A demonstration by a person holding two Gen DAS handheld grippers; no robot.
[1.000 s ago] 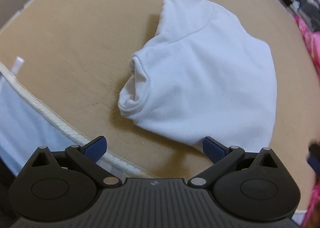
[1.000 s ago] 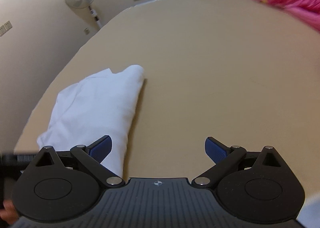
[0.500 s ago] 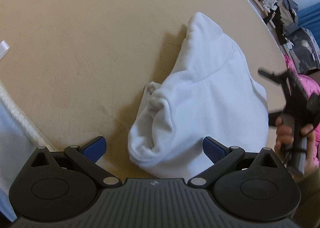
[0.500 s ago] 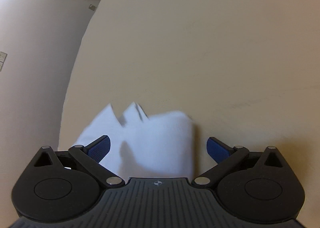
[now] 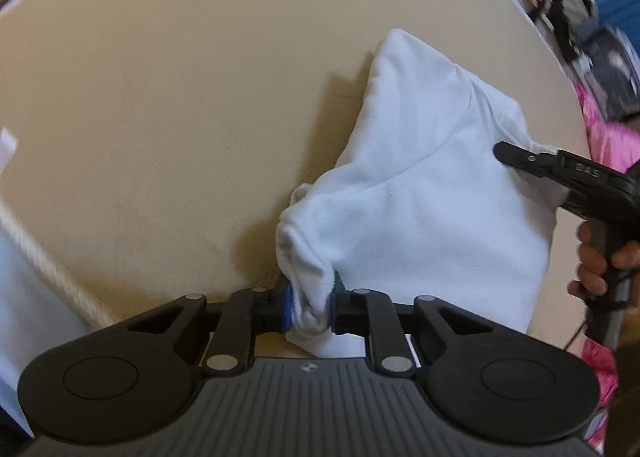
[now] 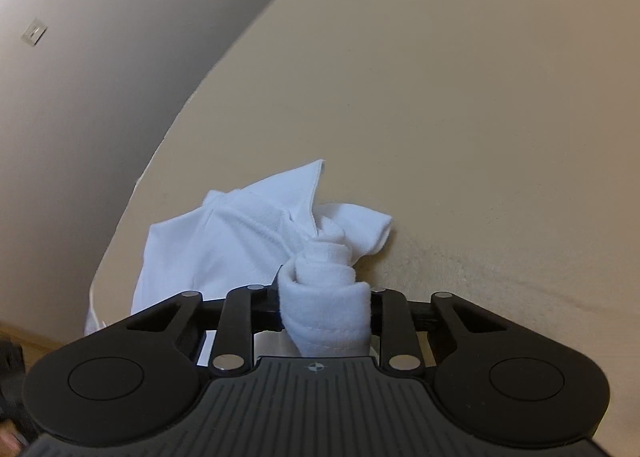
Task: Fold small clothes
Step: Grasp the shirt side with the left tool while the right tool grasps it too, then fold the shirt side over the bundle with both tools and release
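A small white garment (image 5: 420,197) lies rumpled on the beige mattress (image 5: 180,97). My left gripper (image 5: 312,307) is closing its jaws on the garment's near bunched corner, and the blue pads press the cloth from both sides. At the far right edge of the same garment, my right gripper (image 5: 516,159) reaches in, held by a hand (image 5: 600,257). In the right wrist view, the right gripper (image 6: 324,309) is closing on a thick roll of white fabric (image 6: 324,297) that hides its pads. The rest of the garment (image 6: 224,241) spreads out behind it.
The mattress edge with a cream piping (image 5: 52,265) runs along the lower left. Pink bedding (image 5: 604,137) lies at the right, with dark furniture beyond it. A pale wall (image 6: 100,97) with sockets borders the mattress on the left in the right wrist view.
Both grippers stood wide open before and now pinch the white garment. The right gripper swept left and down onto the garment's edge. The left one moved forward over its near corner.
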